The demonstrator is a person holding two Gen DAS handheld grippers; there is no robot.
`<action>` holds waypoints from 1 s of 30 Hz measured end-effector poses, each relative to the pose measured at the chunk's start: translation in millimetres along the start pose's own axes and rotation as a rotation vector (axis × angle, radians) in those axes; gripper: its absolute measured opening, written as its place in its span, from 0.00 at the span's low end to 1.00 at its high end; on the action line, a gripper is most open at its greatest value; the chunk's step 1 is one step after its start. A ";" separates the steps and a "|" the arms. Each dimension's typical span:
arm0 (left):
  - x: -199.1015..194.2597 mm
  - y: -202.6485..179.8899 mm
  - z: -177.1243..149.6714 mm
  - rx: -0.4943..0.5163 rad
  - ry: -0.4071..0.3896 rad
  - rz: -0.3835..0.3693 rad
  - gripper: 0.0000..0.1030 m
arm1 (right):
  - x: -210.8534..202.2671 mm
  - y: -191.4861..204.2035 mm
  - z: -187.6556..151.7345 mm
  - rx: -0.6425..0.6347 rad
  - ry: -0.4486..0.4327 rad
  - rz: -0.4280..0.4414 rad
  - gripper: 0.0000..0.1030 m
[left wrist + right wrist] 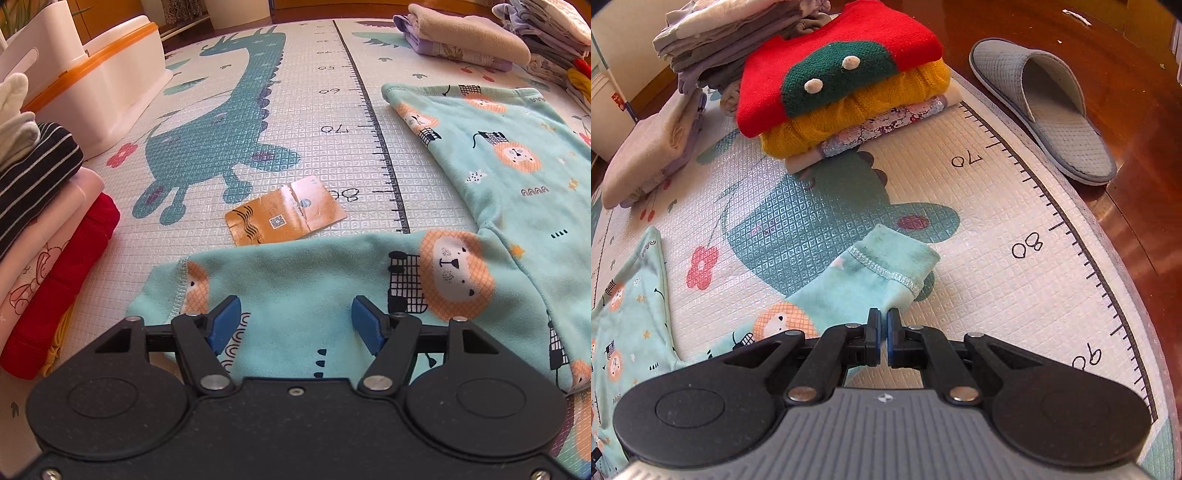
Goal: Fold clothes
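Mint-green fleece top w/ orange lion print (509, 155) lies flat on the textured play mat (314, 110), both sleeves out. Right gripper (884, 332) is pinched on the right sleeve (871, 273) just short of the cuff. Left gripper (295, 325) is spread wide over the left sleeve (295, 273), gripping nothing. Best move, imo: close left near the cuff, lift low, lay both sleeves straight across the body, keep clear of the orange card (284, 216).

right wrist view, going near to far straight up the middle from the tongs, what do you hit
right tongs → mint sleeve cuff → play mat → yellow sweater → red sweater
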State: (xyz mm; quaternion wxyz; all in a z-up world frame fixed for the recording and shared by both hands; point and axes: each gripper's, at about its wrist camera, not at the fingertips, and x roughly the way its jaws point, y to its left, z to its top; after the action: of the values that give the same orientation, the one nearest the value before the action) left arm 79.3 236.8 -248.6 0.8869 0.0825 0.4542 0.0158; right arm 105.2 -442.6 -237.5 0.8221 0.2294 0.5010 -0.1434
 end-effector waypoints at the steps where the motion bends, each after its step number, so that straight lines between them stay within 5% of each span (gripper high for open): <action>1: 0.4 -1.1 1.0 0.002 0.003 0.000 0.66 | 2.2 -0.8 -0.6 -0.004 0.017 -0.007 0.05; 7: -3.2 -3.1 7.1 0.019 0.019 0.017 0.66 | -14.1 -3.1 -0.5 -0.090 -0.025 -0.103 0.16; 10: -13.2 -5.8 12.4 0.021 0.000 0.061 0.66 | -29.7 8.4 -1.8 -0.261 -0.101 -0.115 0.17; 12: -24.7 -12.0 19.1 0.045 -0.040 0.080 0.66 | -38.8 26.0 -7.5 -0.433 -0.142 -0.070 0.18; 15: -45.0 -31.6 31.1 0.114 -0.112 0.043 0.66 | -48.3 68.2 -30.4 -0.743 -0.157 0.097 0.33; 22: -76.3 -107.7 53.7 0.270 -0.177 -0.331 0.66 | -64.6 155.2 -121.2 -1.450 -0.083 0.484 0.37; 26: -89.7 -162.7 43.6 0.420 -0.211 -0.508 0.66 | -72.3 179.1 -164.8 -1.713 -0.077 0.548 0.43; 30: -98.6 -201.5 23.7 0.553 -0.212 -0.656 0.66 | -67.7 181.1 -179.5 -1.788 -0.082 0.534 0.43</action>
State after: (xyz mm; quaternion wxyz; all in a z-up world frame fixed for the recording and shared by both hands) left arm 31.1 24.9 -188.1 0.8312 0.1694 0.3498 -0.3975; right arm 22.5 -194.1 -205.5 0.7162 -0.3860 0.3266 0.4811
